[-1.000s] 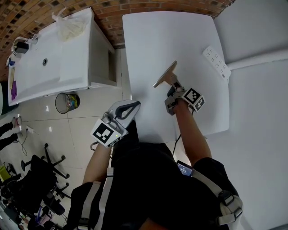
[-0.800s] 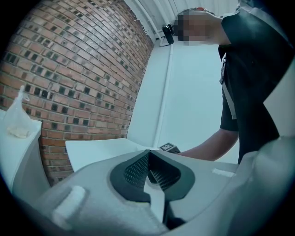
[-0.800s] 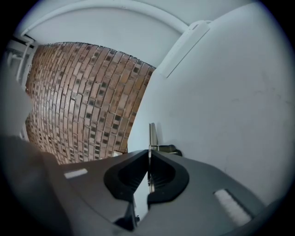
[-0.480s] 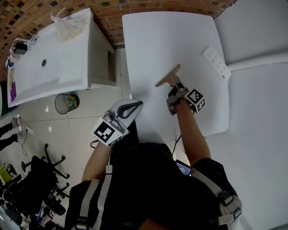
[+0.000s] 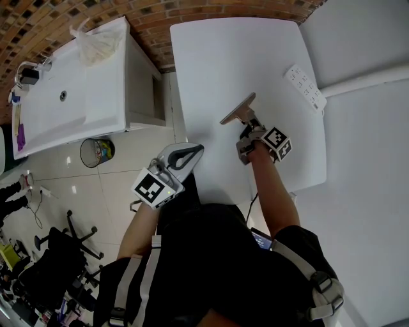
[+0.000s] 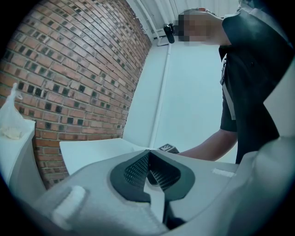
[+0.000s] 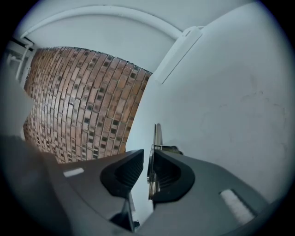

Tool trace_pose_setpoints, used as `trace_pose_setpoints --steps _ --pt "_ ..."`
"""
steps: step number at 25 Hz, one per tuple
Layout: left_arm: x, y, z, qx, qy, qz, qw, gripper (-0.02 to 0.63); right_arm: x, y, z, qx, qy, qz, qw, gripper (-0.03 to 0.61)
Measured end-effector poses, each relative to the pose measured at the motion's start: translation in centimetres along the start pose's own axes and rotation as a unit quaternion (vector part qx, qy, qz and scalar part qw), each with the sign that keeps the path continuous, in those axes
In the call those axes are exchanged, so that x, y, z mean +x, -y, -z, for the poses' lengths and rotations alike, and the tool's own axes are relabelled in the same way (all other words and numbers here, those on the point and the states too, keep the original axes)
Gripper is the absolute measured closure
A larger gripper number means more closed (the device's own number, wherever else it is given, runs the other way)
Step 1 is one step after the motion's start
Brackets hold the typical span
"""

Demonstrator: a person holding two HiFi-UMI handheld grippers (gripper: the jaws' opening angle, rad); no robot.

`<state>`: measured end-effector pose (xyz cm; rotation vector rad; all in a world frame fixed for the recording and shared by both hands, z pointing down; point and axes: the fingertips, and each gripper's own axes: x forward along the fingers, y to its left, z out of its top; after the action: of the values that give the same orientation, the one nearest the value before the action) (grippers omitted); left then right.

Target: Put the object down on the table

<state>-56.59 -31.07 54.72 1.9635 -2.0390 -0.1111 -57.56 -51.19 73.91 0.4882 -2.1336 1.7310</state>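
A flat metal scraper (image 5: 238,110) with a wide blade lies on the white table (image 5: 217,57), its handle end pointing back between my right gripper's (image 5: 246,129) jaws. In the right gripper view the thin scraper (image 7: 157,136) rests against the right jaw, while a narrow slit of table shows between it and the left jaw, so the right gripper (image 7: 148,154) stands slightly open. My left gripper (image 5: 186,154) hovers off the table's left front edge. Its jaws (image 6: 148,162) are shut with nothing between them.
A white power strip (image 5: 305,87) lies near the table's right edge. Left of the table stands a white counter (image 5: 70,102) with a plastic bag (image 5: 97,39), and a bin (image 5: 97,152) on the tiled floor. A brick wall (image 5: 160,16) runs behind.
The right gripper and scraper shifted slightly right and toward me a second ago, then stayed put. The left gripper drifted a little right.
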Motion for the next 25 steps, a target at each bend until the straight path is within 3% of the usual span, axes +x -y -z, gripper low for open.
trace_pose_setpoints --steps 10,15,16,20,25 --pt "0.4 1.5 -0.7 0.005 0.007 0.005 1.0000 0.614 -3.3 0.5 -0.3 -0.005 0.026 -0.026 0.999 0.515" --pt "0.8 3.3 -0.6 0.003 0.007 -0.002 1.0000 0.614 -6.0 -0.8 -0.7 -0.021 0.036 -0.081 0.996 0.520" --pt "0.9 3.6 -0.6 0.004 0.008 -0.006 0.9999 0.614 -6.5 -1.4 -0.8 -0.028 0.034 -0.098 0.994 0.548" --pt "0.5 4.7 -0.5 0.003 0.020 -0.036 0.9991 0.614 -8.7 -3.7 -0.1 -0.079 0.016 -0.159 0.984 0.578" --pt "-0.4 6.6 0.5 -0.008 0.030 -0.050 0.9983 0.614 -11.0 -4.2 1.4 -0.202 0.010 -0.149 0.968 0.580"
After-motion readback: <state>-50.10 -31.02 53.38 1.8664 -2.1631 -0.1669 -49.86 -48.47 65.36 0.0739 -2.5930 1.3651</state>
